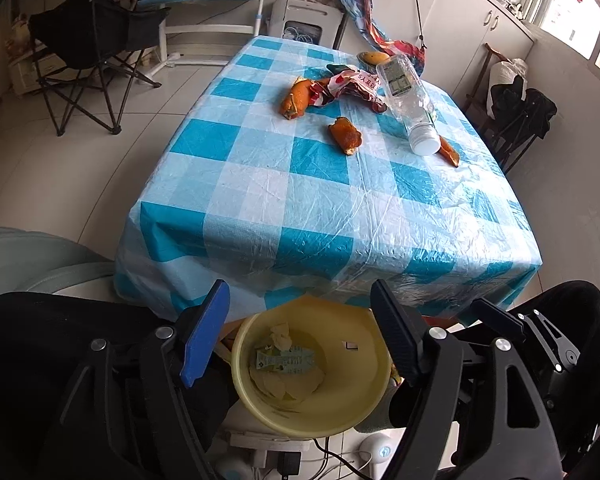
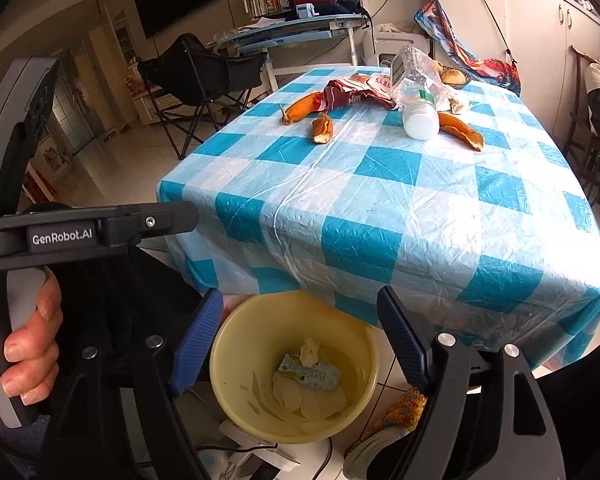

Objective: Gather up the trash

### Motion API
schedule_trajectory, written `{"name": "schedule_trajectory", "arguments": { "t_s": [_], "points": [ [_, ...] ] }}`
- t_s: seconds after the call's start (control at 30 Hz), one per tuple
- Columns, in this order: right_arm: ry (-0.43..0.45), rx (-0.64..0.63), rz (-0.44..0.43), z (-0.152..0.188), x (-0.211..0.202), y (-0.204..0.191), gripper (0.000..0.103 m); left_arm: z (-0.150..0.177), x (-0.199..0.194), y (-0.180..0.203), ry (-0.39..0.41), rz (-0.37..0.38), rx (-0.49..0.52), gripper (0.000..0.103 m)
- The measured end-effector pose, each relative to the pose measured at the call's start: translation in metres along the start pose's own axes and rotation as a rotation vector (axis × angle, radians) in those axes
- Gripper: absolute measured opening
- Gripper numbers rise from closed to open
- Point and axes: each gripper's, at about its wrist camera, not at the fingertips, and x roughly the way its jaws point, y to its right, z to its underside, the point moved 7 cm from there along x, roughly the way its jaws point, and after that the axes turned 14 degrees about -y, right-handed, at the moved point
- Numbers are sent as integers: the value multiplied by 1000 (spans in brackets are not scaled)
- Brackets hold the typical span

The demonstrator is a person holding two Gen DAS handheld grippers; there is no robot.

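Both claws empty over the bin, trash still waiting on the desk

We held the left claw (image 1: 300, 332) and the right claw (image 2: 300, 340) over the yellow bin (image 2: 236, 408) on the floor at the desk's (image 1: 260, 184) near edge, jaws apart and nothing between them, so anything released would fall in; paper scraps (image 2: 310, 376) already lay at its bottom. The rest sat grouped at the far end of the desk: orange peels (image 1: 345, 135), a red wrapper (image 1: 350, 86) and a clear plastic bottle (image 1: 410, 98) lying on its side, cap toward us. We judged the bottle the awkward one, likely to roll.
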Motion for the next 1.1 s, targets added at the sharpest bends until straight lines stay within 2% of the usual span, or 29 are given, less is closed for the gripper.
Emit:
{"name": "schedule_trajectory", "arguments": {
  "t_s": [0.17,1.1],
  "points": [
    [-7,-13,13,0,4,0,77,-7,-8,-8,51,-1,-45,79],
    [-27,-32,31,4,11,-4,80,-9,-9,-12,59,8,-63,82]
  ]
}}
